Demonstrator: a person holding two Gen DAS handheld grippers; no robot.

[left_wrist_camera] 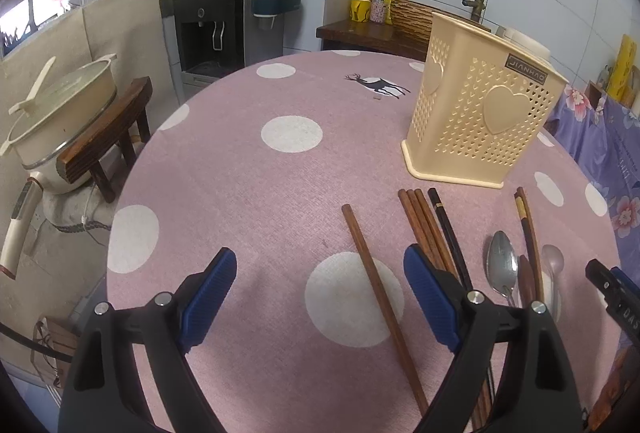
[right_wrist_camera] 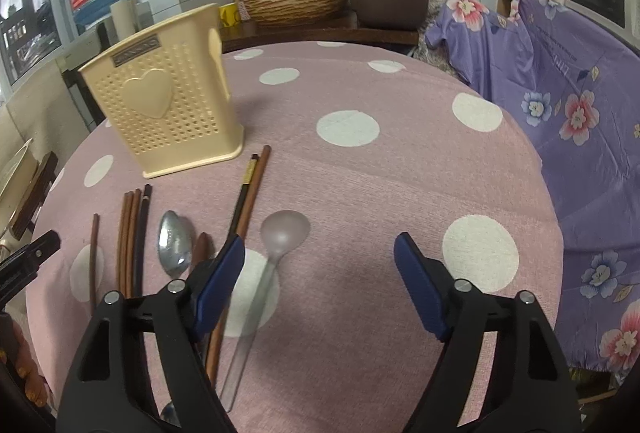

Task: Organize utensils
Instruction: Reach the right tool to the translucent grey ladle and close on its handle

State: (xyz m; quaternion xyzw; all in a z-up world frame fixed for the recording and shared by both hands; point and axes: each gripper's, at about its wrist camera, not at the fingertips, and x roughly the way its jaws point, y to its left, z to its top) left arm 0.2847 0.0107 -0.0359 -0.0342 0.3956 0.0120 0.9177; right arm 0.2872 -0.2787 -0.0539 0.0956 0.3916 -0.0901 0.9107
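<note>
A cream perforated utensil holder (left_wrist_camera: 480, 117) (right_wrist_camera: 168, 113) stands upright on the pink dotted table. In front of it lie a single brown chopstick (left_wrist_camera: 376, 297) (right_wrist_camera: 93, 261), a bunch of brown and black chopsticks (left_wrist_camera: 432, 233) (right_wrist_camera: 132, 237), a metal spoon (left_wrist_camera: 501, 269) (right_wrist_camera: 174, 245), two more chopsticks (left_wrist_camera: 528, 233) (right_wrist_camera: 248, 201) and a clear plastic spoon (right_wrist_camera: 280, 233) (left_wrist_camera: 554, 265). My left gripper (left_wrist_camera: 320, 297) is open and empty over the single chopstick. My right gripper (right_wrist_camera: 320, 281) is open and empty, just right of the clear spoon.
A pot (left_wrist_camera: 60, 121) sits on a wooden stool (left_wrist_camera: 104, 137) left of the table. A water dispenser (left_wrist_camera: 216, 17) stands behind. A purple floral cloth (right_wrist_camera: 568, 121) covers furniture on the right. A wicker basin (right_wrist_camera: 296, 1) sits on the back counter.
</note>
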